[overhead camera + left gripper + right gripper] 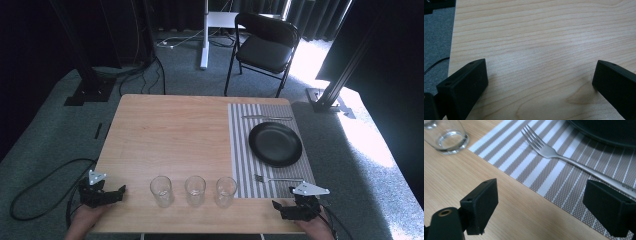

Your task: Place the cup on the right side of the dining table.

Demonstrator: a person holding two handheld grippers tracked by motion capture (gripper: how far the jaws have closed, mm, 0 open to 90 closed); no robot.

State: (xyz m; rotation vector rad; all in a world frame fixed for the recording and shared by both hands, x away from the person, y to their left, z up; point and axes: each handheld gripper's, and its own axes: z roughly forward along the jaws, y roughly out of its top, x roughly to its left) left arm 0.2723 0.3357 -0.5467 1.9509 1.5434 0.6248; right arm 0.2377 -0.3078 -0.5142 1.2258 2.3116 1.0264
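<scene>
— Where the near edge of the table [170, 125] is reached, what is seen of the two grippers?

— The left gripper [116, 192] is held low at the near left corner, its jaws spread wide with nothing between them; in the left gripper view only bare wood grain is seen between the left gripper [541, 80] jaws. The right gripper [280, 207] is held at the near right corner, just beside the striped placemat [240, 150], and its jaws are likewise spread wide and empty.

— What is found nearest the right gripper?

— A fork [277, 178] is laid on the near end of the placemat, between the black plate [275, 144] and the gripper. In the right gripper view the fork [549, 151] is seen beyond the right gripper [541, 207], tines pointing away, its handle running toward the far-side jaw; it is not touched.

— And elsewhere?

— Three empty glasses [194, 190] are stood in a row along the near edge, between the grippers. One glass [447, 137] is seen just off the placemat's corner. A knife [267, 118] is laid beyond the plate.
</scene>
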